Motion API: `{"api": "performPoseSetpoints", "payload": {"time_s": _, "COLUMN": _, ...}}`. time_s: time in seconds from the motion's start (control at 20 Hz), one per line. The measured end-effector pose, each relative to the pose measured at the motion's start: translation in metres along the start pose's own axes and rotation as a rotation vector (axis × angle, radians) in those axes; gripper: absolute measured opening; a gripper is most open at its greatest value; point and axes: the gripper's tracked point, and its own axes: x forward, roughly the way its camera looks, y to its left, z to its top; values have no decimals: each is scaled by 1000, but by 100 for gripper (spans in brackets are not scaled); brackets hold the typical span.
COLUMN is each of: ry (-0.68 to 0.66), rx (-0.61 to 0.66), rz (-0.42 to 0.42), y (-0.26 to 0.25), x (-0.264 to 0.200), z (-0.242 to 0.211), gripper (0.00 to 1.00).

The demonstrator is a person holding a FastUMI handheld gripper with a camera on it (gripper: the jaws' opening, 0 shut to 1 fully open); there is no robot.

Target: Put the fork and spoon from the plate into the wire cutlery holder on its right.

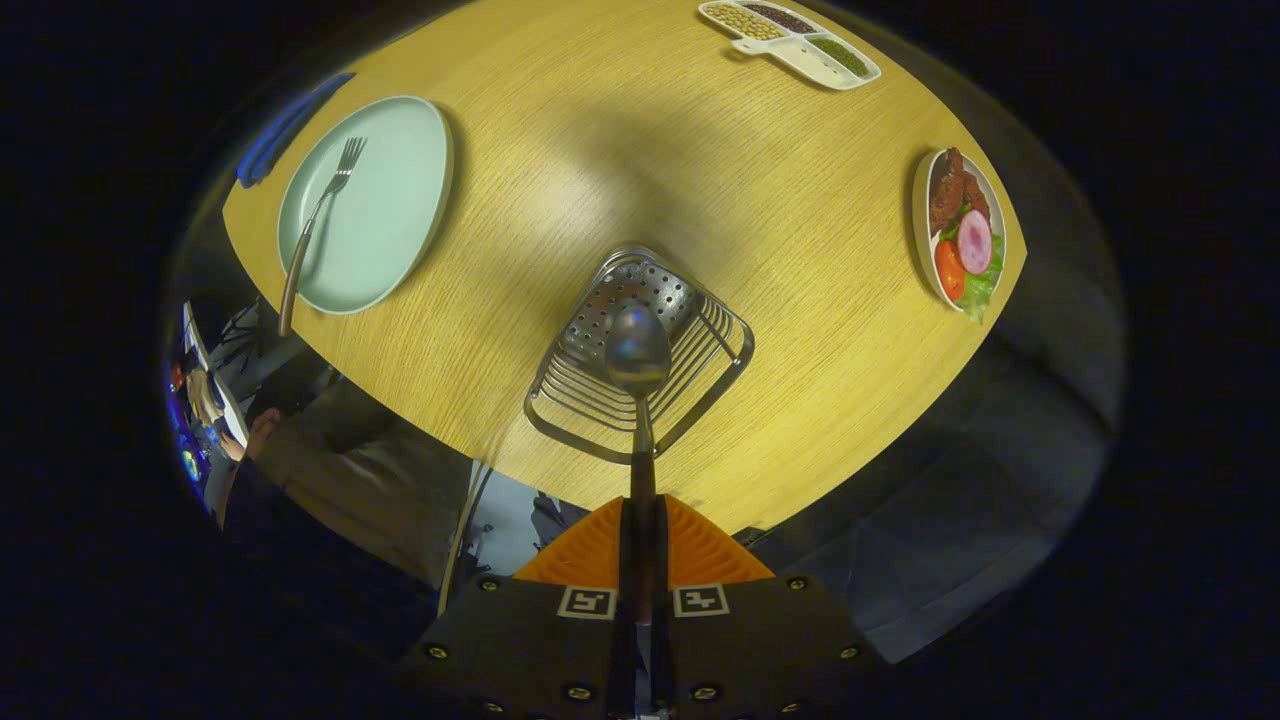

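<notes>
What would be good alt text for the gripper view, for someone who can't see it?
The tool is shut on a spoon, its bowl held over the wire cutlery holder on a wooden table. A fork lies on the pale green plate beyond.

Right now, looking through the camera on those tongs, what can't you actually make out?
- Spoon handle: pinched between the shut tongs, so its end is hidden.
- Wire cutlery holder: the spoon's bowl covers part of its inside; whether they touch is unclear.
- Compartment tray: cut off by the view's edge.
- Fork on the plate: prongs too small to count.
</notes>
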Motion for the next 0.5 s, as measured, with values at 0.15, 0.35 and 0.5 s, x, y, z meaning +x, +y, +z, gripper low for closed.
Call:
{"api": "performPoseSetpoints", "payload": {"time_s": 0.15, "ry": -20, "rx": 24, "rz": 14, "y": 0, "x": -2, "z": 4, "gripper": 10}}
{"api": "performPoseSetpoints", "payload": {"time_s": 0.35, "ry": -64, "rx": 64, "rz": 31, "y": -4, "x": -15, "z": 7, "gripper": 15}}
{"api": "performPoseSetpoints", "payload": {"time_s": 0.5, "ry": -132, "rx": 106, "rz": 31, "y": -11, "x": -26, "z": 14, "gripper": 21}}
